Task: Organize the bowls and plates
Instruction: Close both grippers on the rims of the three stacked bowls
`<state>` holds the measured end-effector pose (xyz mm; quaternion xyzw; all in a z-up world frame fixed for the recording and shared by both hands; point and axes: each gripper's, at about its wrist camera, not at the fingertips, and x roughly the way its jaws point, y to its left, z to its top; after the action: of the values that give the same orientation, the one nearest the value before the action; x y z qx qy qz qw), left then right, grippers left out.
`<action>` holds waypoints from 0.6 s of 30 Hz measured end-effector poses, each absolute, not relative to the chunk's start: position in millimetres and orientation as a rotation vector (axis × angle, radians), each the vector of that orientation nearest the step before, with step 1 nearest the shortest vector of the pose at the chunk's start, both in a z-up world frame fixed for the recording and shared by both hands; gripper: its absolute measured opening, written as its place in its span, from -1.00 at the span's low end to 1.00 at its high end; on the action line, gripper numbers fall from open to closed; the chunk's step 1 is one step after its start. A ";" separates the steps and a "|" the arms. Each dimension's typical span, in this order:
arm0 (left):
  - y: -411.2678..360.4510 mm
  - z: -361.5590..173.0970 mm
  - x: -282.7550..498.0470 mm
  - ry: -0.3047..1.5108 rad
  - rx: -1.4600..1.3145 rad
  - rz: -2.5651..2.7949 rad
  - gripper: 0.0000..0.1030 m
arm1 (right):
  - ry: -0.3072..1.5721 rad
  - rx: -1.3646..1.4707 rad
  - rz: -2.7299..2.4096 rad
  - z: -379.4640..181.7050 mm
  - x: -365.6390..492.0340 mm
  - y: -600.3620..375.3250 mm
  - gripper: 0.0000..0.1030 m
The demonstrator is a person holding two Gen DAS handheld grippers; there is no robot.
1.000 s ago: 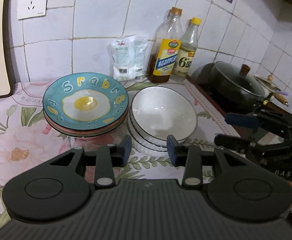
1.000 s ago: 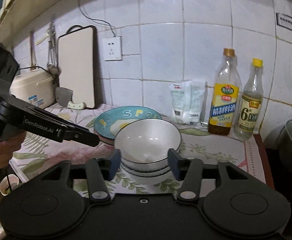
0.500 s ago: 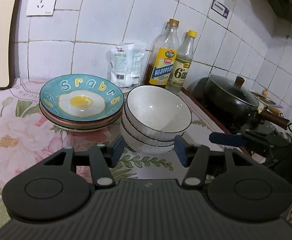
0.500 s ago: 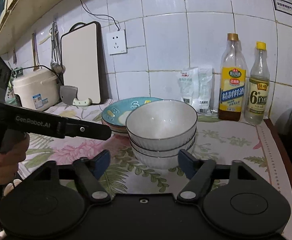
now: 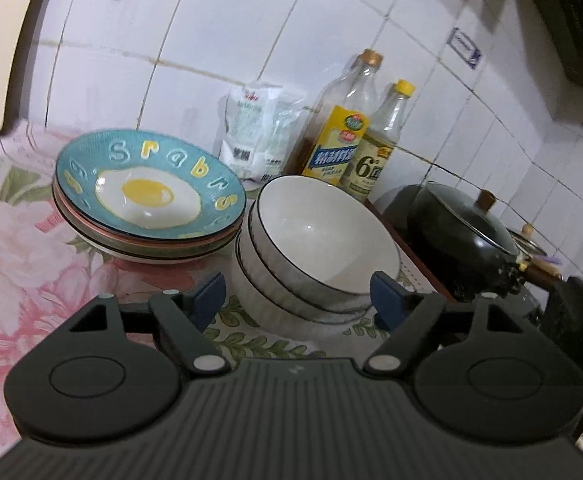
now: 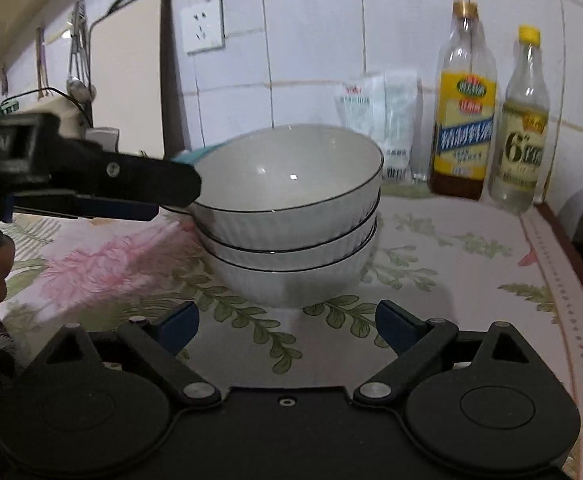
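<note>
**A:** Start at the left of the counter. What have you got there?

**B:** Your stack of plates sits toward the back edge on the flowered covering, a teal plate with a fried-egg picture on top. Just to its right, and nearly touching it, stands your stack of white bowls, three nested, each rim lined in black.

**A:** And your left gripper?

**B:** Its jaws are opening, released, with nothing pressed between the blue pads. The near side of the bowl stack shows in the gap, but the pads stand apart from it.

**A:** Behind the bowls?

**B:** A white packet leans on the tiled wall, then a yellow-labelled bottle and a smaller yellow-capped bottle, all at the back edge. Past the counter's right end you have a dark lidded pot.

**A:** Your right gripper?

**B:** Also opening, grasping nothing. It sits low at the front of the counter, the bowl stack just ahead of its spread pads and not touching them.
</note>
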<state>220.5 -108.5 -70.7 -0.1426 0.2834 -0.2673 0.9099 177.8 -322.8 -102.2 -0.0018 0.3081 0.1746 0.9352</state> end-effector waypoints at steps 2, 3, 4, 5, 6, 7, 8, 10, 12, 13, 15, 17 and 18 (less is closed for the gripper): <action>-108.5 -75.0 232.4 0.622 -0.330 -0.555 0.55 | 0.650 0.007 0.366 -106.6 188.2 -322.4 0.88; -108.4 -77.8 239.7 0.647 -0.357 -0.555 0.55 | 0.656 0.009 0.369 -108.4 192.1 -320.6 0.88; -108.0 -80.5 245.1 0.667 -0.380 -0.559 0.55 | 0.662 0.009 0.376 -110.4 195.9 -319.5 0.88; -107.4 -83.6 251.6 0.691 -0.407 -0.564 0.55 | 0.666 0.006 0.384 -112.1 198.8 -318.6 0.88; -106.8 -86.6 256.4 0.712 -0.431 -0.566 0.55 | 0.667 0.002 0.391 -113.3 201.6 -317.2 0.88; -106.2 -89.2 261.1 0.731 -0.456 -0.570 0.55 | 0.664 -0.004 0.398 -114.4 204.5 -315.6 0.89; -105.9 -91.4 265.0 0.745 -0.476 -0.572 0.55 | 0.662 -0.007 0.396 -115.1 207.2 -314.4 0.88; -105.2 -94.6 271.3 0.767 -0.512 -0.574 0.55 | 0.661 -0.007 0.391 -116.0 212.7 -313.7 0.89; -105.8 -96.2 276.8 0.783 -0.531 -0.577 0.55 | 0.665 0.009 0.396 -116.2 217.4 -314.7 0.89; -106.7 -96.9 279.4 0.792 -0.532 -0.574 0.54 | 0.674 0.020 0.402 -116.1 219.0 -314.9 0.89; -107.7 -97.7 282.8 0.799 -0.529 -0.566 0.52 | 0.675 0.025 0.413 -115.4 220.2 -314.3 0.89; -107.0 -98.1 284.9 0.803 -0.539 -0.564 0.48 | 0.667 0.010 0.416 -115.2 221.2 -312.8 0.93; -107.1 -99.1 285.8 0.805 -0.547 -0.568 0.48 | 0.666 0.007 0.419 -115.8 222.4 -312.3 0.95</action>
<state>285.8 -107.1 -99.1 -0.2593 0.3815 -0.2693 0.8454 222.3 -312.3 -115.8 0.0034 0.3244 0.2040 0.9236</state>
